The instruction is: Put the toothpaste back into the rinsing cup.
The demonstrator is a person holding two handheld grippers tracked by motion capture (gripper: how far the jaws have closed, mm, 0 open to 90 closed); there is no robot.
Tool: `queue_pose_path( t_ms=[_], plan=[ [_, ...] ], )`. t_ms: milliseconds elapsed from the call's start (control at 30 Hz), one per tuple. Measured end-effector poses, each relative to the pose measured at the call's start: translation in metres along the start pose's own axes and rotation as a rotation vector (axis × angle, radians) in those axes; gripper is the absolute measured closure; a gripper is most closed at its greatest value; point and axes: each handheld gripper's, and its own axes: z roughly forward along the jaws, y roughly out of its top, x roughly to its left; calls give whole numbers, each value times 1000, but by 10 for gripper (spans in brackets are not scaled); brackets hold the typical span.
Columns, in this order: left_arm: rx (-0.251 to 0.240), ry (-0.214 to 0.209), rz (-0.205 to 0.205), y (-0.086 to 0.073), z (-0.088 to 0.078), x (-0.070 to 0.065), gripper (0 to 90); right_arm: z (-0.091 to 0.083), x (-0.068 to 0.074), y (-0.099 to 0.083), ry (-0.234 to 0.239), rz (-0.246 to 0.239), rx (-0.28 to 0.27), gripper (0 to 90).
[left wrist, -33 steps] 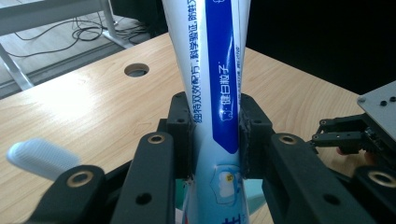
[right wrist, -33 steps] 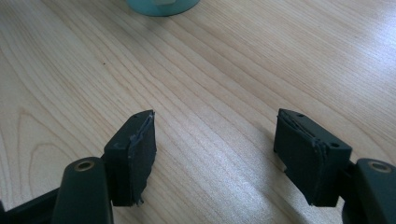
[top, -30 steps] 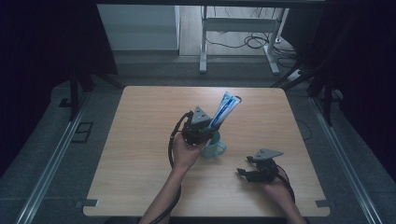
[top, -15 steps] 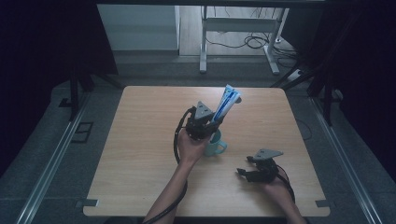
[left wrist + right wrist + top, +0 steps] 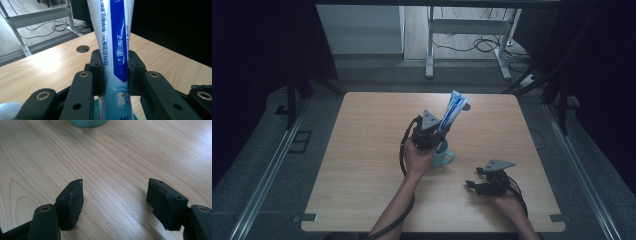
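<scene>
Holding the toothpaste tube (image 5: 115,50) clamped upright in my left claw (image 5: 428,134) over the teal cup (image 5: 445,156), my right claw (image 5: 115,205) rests apart on the desk (image 5: 362,165); a tilted tube could catch the rim and tip the cup

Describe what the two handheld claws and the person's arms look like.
Both claws are black: the left claw and the right claw each have two chunky arms with brass-ringed holes, ending in flat black pads. A grey three-cornered plate tops each, and a black cable loops from the body. The forearms are bare, with no sleeves.
</scene>
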Motion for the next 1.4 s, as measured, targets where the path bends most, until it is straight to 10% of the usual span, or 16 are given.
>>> queue_pose_path(
  t_ms=[1400],
  plan=[
    [23, 13, 6, -31, 14, -2, 702, 0, 1, 0, -28, 0, -1, 343]
  ],
)
